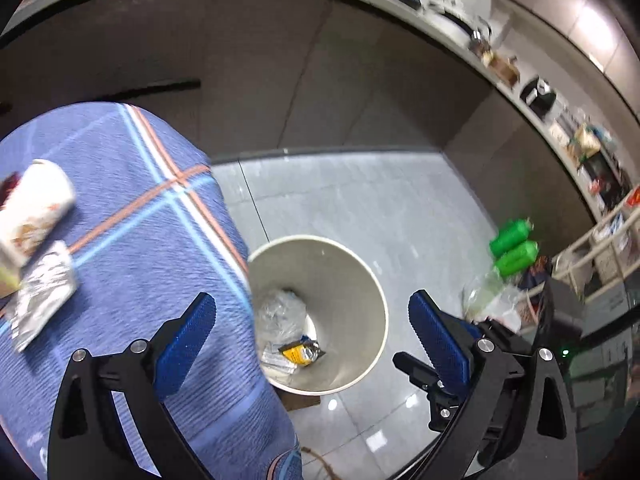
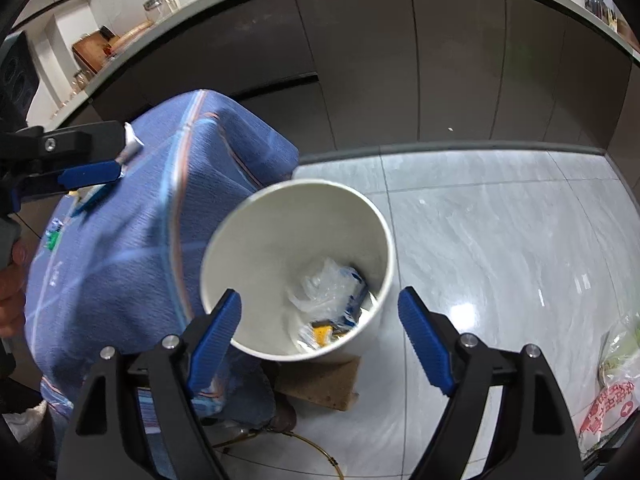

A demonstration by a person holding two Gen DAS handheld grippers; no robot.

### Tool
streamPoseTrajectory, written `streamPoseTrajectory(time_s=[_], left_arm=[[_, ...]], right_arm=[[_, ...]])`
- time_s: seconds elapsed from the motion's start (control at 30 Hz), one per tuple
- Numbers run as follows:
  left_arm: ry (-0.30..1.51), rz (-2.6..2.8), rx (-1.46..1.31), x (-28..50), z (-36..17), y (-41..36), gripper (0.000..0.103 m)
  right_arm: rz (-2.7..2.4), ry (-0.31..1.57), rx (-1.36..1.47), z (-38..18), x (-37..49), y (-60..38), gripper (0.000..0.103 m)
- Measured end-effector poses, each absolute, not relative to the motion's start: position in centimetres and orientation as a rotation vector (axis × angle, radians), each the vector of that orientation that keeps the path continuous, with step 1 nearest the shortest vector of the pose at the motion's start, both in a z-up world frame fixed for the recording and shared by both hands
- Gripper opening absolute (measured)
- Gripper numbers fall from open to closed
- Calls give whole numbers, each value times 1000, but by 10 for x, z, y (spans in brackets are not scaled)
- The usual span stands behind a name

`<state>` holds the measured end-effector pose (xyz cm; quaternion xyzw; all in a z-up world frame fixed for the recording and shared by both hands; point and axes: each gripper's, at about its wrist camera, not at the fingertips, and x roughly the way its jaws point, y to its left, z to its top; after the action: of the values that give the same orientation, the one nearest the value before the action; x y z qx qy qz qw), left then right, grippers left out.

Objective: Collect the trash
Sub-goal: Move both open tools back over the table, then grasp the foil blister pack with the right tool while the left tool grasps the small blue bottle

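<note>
The foil wrapper [image 1: 42, 292] and the paper cup [image 1: 36, 208] lie on the blue-clothed tabletop [image 1: 140, 200] at the left edge of my left view. The wrapper's long axis runs from upper right to lower left, and I judge my left hand nearer. My left fingers [image 1: 310, 300] are spread wide and empty over the bin [image 1: 376, 280]; my right fingers [image 2: 319, 296] are also spread and empty, framing the bin's mouth.

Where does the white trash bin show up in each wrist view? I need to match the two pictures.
Left wrist view: the white trash bin stands at lower centre on the grey floor, between the open jaws, right of the blue plaid tablecloth.
Right wrist view: the bin fills the centre, above the open jaws, trash visible inside.
Shared landmark: the tablecloth's hanging edge, directly left of the bin in both views.
</note>
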<state>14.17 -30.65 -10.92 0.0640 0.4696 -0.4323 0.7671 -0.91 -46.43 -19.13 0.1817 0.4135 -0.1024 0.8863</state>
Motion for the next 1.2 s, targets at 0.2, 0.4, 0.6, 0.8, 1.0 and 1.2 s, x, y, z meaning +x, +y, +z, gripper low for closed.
streamPoseTrajectory(time_s=[0.2, 0.4, 0.6, 0.8, 1.0, 1.2], left_arm=[[903, -826, 33, 132, -71, -231, 94], [835, -651, -62, 126, -54, -139, 94], [801, -501, -144, 121, -49, -48, 94], [784, -393, -170, 123, -54, 15, 94], [764, -351, -146, 139, -65, 50, 94], [785, -385, -144, 179, -78, 62, 85]], right_arm=[[-126, 786, 348, -154, 1, -435, 89], [-8, 735, 316, -122, 15, -393, 91], [113, 726, 273, -99, 38, -339, 92], [217, 764, 269, -92, 69, -290, 92], [260, 840, 309, -103, 105, -261, 79], [196, 891, 350, -122, 140, -254, 62]])
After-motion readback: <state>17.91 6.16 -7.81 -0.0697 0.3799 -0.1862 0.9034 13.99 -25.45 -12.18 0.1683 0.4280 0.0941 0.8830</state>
